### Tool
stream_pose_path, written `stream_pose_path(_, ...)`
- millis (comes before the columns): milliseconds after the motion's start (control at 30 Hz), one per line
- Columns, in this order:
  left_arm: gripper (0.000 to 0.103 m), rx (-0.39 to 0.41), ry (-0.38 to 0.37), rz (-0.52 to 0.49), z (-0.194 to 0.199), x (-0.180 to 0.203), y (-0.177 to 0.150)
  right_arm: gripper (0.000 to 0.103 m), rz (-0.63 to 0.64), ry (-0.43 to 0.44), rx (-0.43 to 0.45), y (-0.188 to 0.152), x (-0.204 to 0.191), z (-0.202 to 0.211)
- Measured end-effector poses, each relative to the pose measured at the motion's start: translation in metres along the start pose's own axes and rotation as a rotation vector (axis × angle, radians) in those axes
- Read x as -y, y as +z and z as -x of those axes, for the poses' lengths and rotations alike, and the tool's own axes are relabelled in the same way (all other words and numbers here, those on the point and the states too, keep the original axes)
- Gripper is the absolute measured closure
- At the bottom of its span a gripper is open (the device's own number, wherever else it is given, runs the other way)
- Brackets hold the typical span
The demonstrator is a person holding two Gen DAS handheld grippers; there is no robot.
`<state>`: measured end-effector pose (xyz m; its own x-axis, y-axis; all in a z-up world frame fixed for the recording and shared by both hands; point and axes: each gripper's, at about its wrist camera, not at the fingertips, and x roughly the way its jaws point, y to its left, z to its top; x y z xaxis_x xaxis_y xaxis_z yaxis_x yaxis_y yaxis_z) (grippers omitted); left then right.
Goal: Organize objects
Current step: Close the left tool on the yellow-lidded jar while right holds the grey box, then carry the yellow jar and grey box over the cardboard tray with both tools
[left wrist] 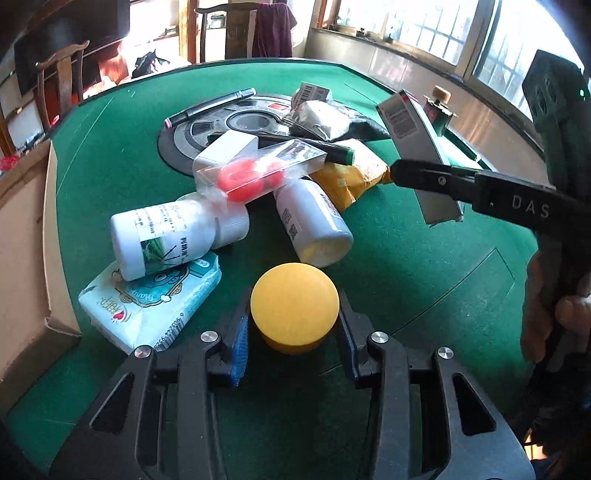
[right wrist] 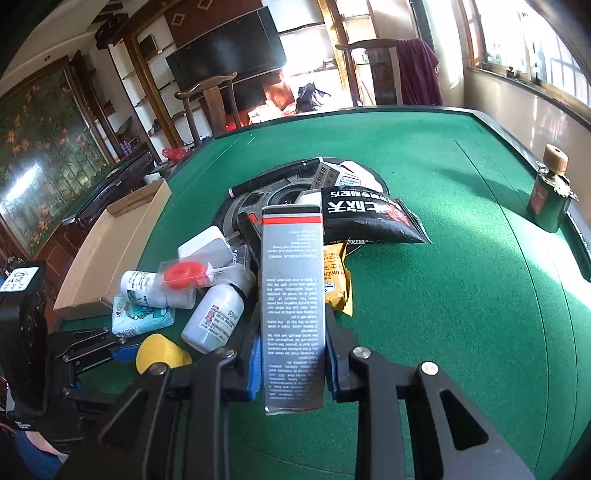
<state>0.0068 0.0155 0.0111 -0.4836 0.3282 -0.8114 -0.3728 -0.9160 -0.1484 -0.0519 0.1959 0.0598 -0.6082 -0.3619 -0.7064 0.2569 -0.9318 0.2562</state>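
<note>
Right wrist: hand-held gripper [right wrist: 291, 354] clamped on grey box [right wrist: 293, 295], print too small.

You had strong daylight pouring through the windows [left wrist: 436, 33] at one o'clock, blown out to white glare there. It threw a long shadow toward nine o'clock from the green bottle [right wrist: 546, 199] across the felt [right wrist: 461, 295]. Both views bowed heavily, darkening at the corners, yet stayed sharp centrally.

A matt, smooth yellow plastic puck [left wrist: 294, 306] lies on the table's fuzzy green felt [left wrist: 406, 258], near glossy white plastic bottles [left wrist: 314, 221], a crinkly tissue pack [left wrist: 147, 306] and a grey cardboard box [right wrist: 293, 306].
</note>
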Motion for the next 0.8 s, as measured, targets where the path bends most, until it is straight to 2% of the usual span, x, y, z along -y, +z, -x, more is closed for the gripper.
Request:
stream_pose_path(100, 0.064, 0.016, -0.003, 0.01, 0.003, -0.004, 0.001, 0.076, -0.002, -0.001, 0.002, -0.001, 0.0, 0.0)
stream_pose_path(233, 0.064, 0.078, -0.019, 0.028, 0.017, -0.009, 0.003, 0.076, -0.004, -0.003, 0.018, 0.001, 0.0, 0.003)
stream_pose_path(367, 0.063, 0.134, 0.01, 0.044, 0.028, -0.015, 0.007, 0.076, 0.002, -0.001, 0.029, 0.001, -0.002, 0.004)
stream_pose_path(800, 0.063, 0.169, 0.013, 0.089, 0.034, -0.03, 0.009, 0.077, 0.004, 0.027, 0.02, -0.001, -0.005, 0.003)
